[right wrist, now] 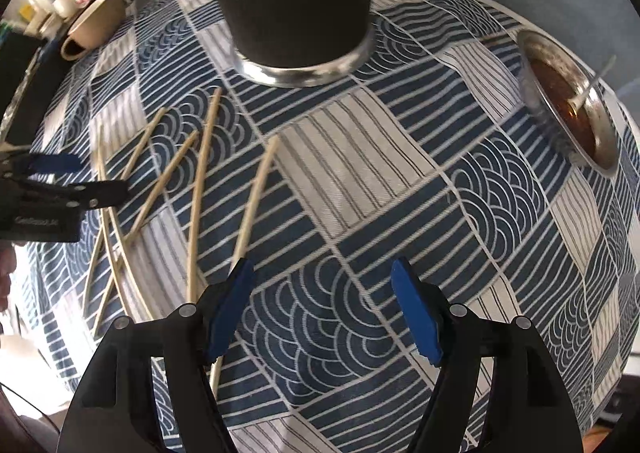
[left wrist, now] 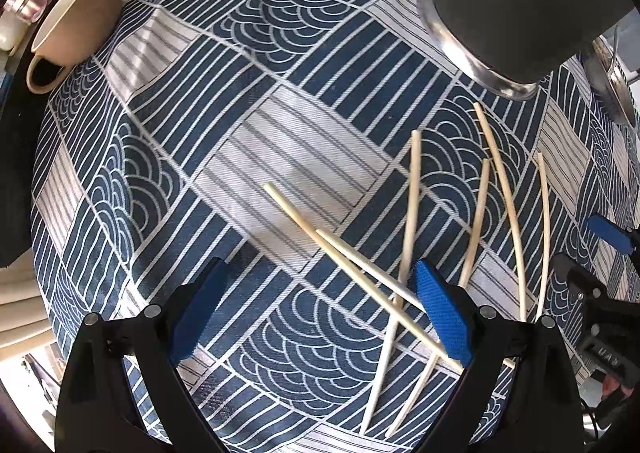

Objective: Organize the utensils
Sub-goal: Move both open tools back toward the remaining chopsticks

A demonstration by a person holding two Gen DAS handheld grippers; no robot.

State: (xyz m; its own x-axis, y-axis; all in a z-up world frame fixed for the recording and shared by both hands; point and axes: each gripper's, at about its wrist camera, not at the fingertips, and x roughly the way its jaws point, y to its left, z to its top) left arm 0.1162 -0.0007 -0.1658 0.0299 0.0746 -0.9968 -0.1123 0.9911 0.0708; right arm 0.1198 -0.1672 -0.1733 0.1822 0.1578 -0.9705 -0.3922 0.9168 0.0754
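Several pale wooden chopsticks lie loose on the blue-and-white patterned tablecloth, some crossing. In the right wrist view they lie left of centre. A tall dark cup with a metal base stands behind them, also in the right wrist view. My left gripper is open just above the cloth, with crossed chopsticks near its right finger. My right gripper is open and empty over the cloth, one chopstick passing under its left finger. The left gripper shows at that view's left edge.
A beige mug lies at the far left of the cloth, seen too in the right wrist view. A metal bowl with brown liquid and a utensil in it stands at the right. The right gripper shows at the left view's right edge.
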